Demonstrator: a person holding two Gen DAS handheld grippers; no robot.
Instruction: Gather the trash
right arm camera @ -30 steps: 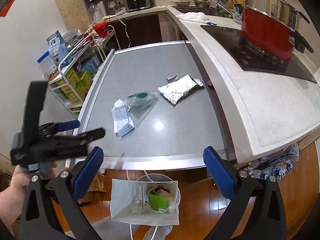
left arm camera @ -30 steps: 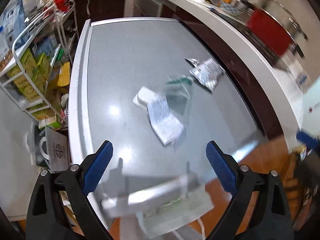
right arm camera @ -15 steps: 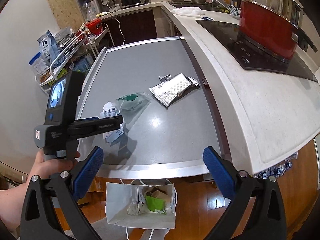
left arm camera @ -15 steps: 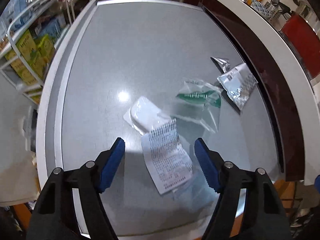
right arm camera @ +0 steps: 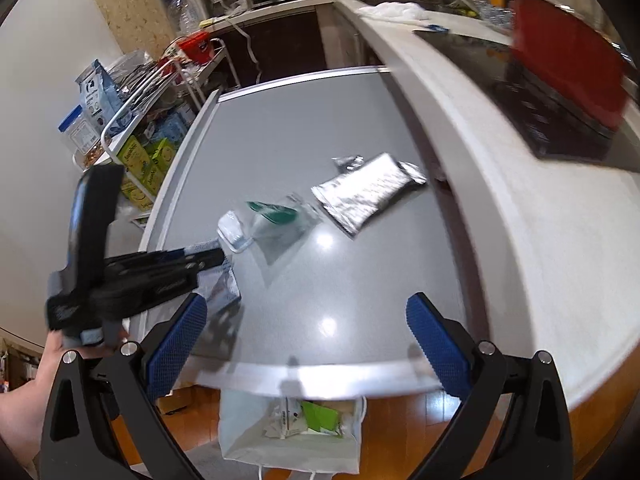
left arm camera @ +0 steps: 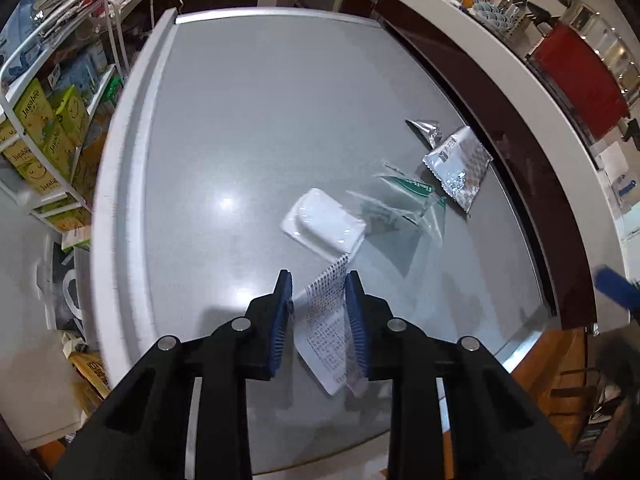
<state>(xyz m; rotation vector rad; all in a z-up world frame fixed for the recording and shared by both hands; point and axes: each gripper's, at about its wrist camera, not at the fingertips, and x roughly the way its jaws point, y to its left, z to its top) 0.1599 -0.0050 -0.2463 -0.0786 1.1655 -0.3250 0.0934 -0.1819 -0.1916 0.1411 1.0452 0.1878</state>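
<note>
The left gripper (left arm camera: 319,280) points steeply down at the grey table (left arm camera: 256,128). Its jaws have just been closing, and the blue pads now clamp the long edges of a printed paper receipt (left arm camera: 324,332), which bows upward between them. The receipt's lower end lies on the table, near the front edge.

Just beyond the left gripper's fingertips, a white plastic tray (left arm camera: 323,224) lies flat, touching the receipt's upper end. To the right of the tray lies a clear plastic bag with a green band (left arm camera: 408,204), and beyond that a silver foil pouch (left arm camera: 458,168) with a torn foil strip (left arm camera: 424,128) just beside its far corner. The pouch lies near the table's right edge, next to the white counter (left arm camera: 500,64).

The right gripper (right arm camera: 306,338) hovers over the front edge of the table with its jaws spread wide and nothing between them. In the right wrist view, the left gripper is at the left, held by a person's hand (right arm camera: 52,354).

On the wooden floor below the table's front edge stands an open white paper bag (right arm camera: 256,440), which already contains discarded packaging. A red pot (right arm camera: 568,72) stands on the black cooktop (right arm camera: 520,92). A wire rack (left arm camera: 48,92) of boxes stands to the table's left.
</note>
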